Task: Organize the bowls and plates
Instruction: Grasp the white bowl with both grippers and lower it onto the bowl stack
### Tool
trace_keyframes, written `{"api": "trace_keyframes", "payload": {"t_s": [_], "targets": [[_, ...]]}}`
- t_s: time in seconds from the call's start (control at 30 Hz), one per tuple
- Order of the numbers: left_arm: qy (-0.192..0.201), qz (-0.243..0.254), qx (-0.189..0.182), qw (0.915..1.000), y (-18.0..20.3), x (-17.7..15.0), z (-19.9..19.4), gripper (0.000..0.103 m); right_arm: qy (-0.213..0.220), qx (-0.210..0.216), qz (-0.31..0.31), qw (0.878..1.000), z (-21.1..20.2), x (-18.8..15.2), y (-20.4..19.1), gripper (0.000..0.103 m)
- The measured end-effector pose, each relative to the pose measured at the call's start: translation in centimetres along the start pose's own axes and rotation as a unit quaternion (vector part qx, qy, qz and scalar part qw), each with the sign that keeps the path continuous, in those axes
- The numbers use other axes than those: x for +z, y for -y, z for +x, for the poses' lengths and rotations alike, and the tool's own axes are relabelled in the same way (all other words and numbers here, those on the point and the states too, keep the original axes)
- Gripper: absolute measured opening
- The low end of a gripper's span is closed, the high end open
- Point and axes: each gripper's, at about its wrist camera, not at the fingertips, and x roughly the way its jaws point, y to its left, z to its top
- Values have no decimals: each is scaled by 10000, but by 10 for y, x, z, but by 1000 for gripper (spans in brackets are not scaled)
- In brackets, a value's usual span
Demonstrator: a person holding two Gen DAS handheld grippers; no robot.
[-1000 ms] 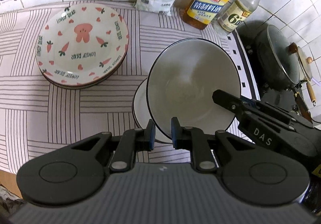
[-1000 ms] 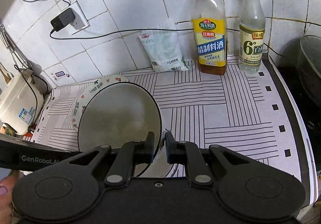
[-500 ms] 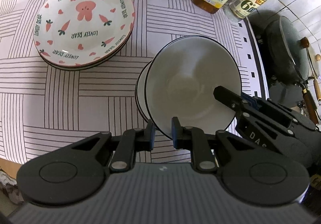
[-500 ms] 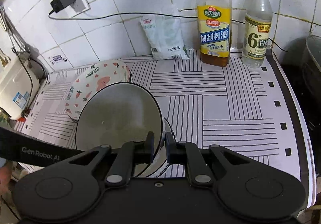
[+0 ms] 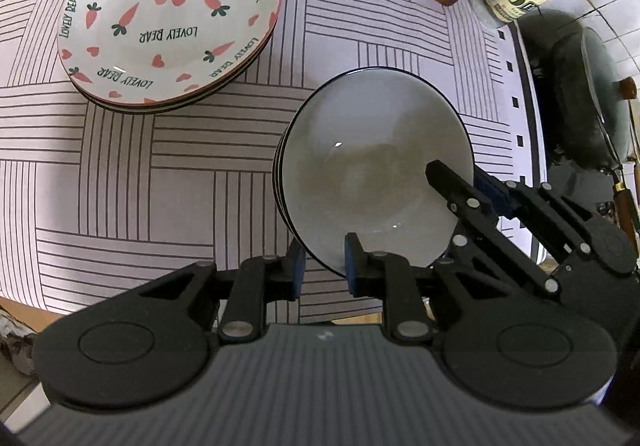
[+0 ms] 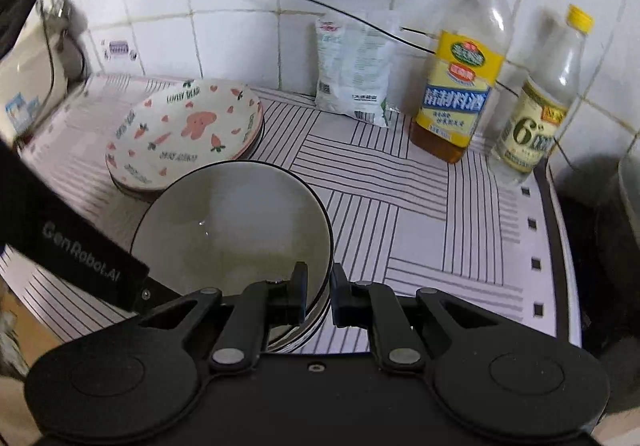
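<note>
A white bowl with a dark rim (image 5: 372, 170) sits nested on a stack of like bowls on the striped mat. It also shows in the right wrist view (image 6: 236, 226). My left gripper (image 5: 323, 269) is shut on its near rim. My right gripper (image 6: 319, 292) is shut on its right rim and shows in the left wrist view (image 5: 472, 190). A stack of rabbit-and-carrot plates (image 5: 168, 18) lies at the back left, apart from the bowls; it also shows in the right wrist view (image 6: 184, 134).
Two bottles (image 6: 460, 78) (image 6: 540, 114) and a white bag (image 6: 352, 66) stand against the tiled wall. A dark pot with a glass lid (image 5: 588, 94) sits on the stove at the right. A rice cooker (image 6: 28, 86) stands at the far left. The mat's front edge (image 5: 120, 306) is close.
Both grippers have lowered the tilted bowl onto the stack of bowls; it now sits level and nested. Both views have moved closer to the counter.
</note>
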Motion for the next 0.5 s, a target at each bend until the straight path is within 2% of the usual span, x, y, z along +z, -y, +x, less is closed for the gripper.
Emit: {"api": "trace_keyframes", "payload": {"t_s": [0.23, 0.5], "targets": [[7, -101, -5, 9999, -3, 2, 4, 19, 47, -230, -585, 9980, 3, 0, -9, 17], [108, -28, 20, 9999, 0, -1, 2, 22, 137, -55, -357, 9993, 3, -3, -3, 18]]}}
